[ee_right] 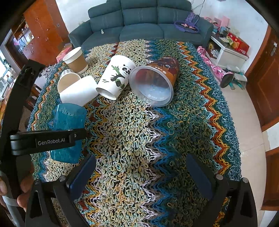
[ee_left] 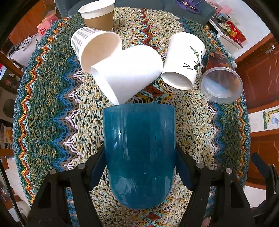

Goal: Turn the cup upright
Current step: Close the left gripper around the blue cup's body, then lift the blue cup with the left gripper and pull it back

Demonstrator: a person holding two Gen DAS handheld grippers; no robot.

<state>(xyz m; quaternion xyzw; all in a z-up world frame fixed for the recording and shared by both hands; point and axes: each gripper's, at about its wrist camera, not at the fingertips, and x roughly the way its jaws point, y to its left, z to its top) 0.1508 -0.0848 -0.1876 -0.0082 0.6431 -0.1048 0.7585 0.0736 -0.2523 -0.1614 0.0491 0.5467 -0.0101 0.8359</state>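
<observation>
A glossy blue cup (ee_left: 139,153) is between the fingers of my left gripper (ee_left: 139,157), which is shut on its sides; its rounded base points toward the camera and its rim toward the far cups. In the right wrist view the blue cup (ee_right: 69,118) shows at the left with the left gripper's body (ee_right: 43,141) across it. My right gripper (ee_right: 139,176) is open and empty above the patterned cloth (ee_right: 139,139).
Several cups lie on their sides: a plain white one (ee_left: 129,73), a checked one (ee_left: 94,47), a panda one (ee_left: 184,61) and a brown clear-lidded one (ee_left: 221,76). A brown paper cup (ee_left: 98,14) stands upright at the back. A sofa (ee_right: 139,22) is beyond the table.
</observation>
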